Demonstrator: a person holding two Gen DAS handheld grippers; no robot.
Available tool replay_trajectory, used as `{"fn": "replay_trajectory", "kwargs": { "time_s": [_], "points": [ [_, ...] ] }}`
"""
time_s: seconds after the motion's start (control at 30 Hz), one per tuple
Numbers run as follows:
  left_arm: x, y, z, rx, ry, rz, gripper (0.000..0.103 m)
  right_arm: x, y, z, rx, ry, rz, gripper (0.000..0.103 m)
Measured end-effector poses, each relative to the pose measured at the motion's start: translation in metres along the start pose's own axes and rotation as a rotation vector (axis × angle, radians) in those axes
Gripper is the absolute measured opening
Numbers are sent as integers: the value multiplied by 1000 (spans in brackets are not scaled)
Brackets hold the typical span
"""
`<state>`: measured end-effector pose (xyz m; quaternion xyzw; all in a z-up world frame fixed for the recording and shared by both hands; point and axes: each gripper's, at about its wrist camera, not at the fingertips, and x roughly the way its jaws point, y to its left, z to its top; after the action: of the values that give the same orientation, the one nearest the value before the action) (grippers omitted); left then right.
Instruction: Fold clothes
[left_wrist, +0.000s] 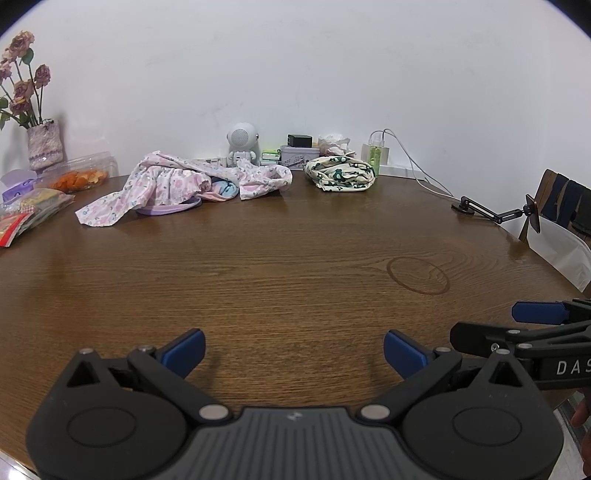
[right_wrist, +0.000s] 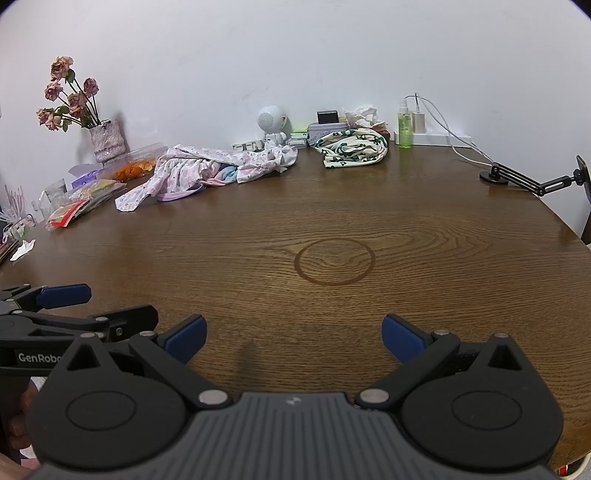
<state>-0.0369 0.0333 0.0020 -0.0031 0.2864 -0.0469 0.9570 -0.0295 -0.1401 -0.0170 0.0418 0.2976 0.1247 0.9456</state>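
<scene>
Both grippers hang low over the bare near side of the table (right_wrist: 332, 206), left gripper (left_wrist: 294, 350) and right gripper (right_wrist: 291, 338) each with jaws spread wide, holding nothing. Far back by the wall lie the crumpled pink floral garment (left_wrist: 177, 184) and, well apart, the bundled cream-and-green garment (left_wrist: 341, 173).

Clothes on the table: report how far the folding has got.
Done: possibly the cream and green garment, which lies in a compact bundle, though not neatly. In hand: nothing; the left tool and right tool both hang open above bare wood of the table. Left: the pink floral garment lies crumpled and spread out near the far wall.
</scene>
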Motion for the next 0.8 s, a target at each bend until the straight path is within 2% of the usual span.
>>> {"fn": "replay_trajectory", "kwargs": {
  "time_s": [0.8],
  "points": [
    [-1, 1, 0, -2, -5, -7, 103, -1, 1, 1, -6, -12, 7, 103]
  ]
}}
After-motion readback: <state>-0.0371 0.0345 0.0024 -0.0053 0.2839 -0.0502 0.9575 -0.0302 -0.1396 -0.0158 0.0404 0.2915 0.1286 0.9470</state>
